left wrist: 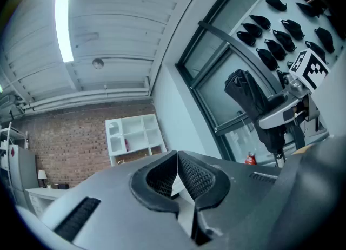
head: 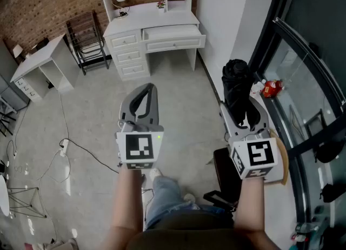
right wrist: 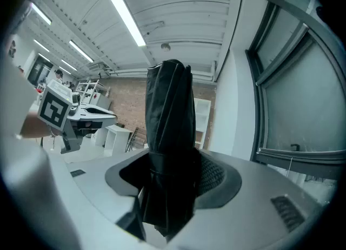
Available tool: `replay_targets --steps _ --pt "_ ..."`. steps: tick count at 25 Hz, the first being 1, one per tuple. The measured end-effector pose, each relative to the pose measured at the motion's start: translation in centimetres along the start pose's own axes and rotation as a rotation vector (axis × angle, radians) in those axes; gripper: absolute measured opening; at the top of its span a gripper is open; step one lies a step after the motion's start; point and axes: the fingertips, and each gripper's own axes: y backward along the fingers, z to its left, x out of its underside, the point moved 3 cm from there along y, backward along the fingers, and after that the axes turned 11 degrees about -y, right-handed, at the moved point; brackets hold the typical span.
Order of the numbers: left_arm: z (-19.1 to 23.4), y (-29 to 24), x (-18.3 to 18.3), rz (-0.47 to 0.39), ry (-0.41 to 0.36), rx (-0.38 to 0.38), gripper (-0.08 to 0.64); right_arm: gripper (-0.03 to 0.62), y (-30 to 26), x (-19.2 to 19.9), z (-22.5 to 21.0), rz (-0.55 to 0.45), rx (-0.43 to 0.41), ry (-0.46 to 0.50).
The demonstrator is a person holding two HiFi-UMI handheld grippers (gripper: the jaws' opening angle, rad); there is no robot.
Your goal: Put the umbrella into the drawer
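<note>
My right gripper [head: 241,108] is shut on a folded black umbrella [head: 236,87], which stands upright between the jaws. In the right gripper view the umbrella [right wrist: 170,130] fills the middle and hides most of the pads of the right gripper [right wrist: 172,174]. The left gripper [head: 150,88] is shut and holds nothing; its pads meet at the tip in the left gripper view [left wrist: 177,163]. The umbrella [left wrist: 250,98] also shows there at the right. A white desk stands at the far wall with its wide drawer [head: 172,31] pulled out, well ahead of both grippers.
A small white side table [head: 40,65] and a black rack [head: 86,40] stand at the left. Cables [head: 70,147] lie on the floor. A glass wall with a sill and a red item [head: 272,87] runs along the right. A dark stool [head: 223,170] is by my legs.
</note>
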Motion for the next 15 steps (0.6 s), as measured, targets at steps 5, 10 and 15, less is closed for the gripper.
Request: replay_targets --steps 5,10,15 --pt "-0.8 1.6 -1.5 -0.003 -0.001 -0.012 0.003 0.238 2.3 -0.8 -1.1 -0.018 0.021 -0.028" --pt "0.1 1.1 -1.4 0.005 -0.004 -0.026 0.003 0.238 1.6 -1.4 -1.6 -0.025 0.025 -0.025" --pt "1.2 -2.2 2.0 0.022 -0.027 -0.025 0.003 0.238 -2.7 0.5 -2.2 -0.019 0.019 -0.034"
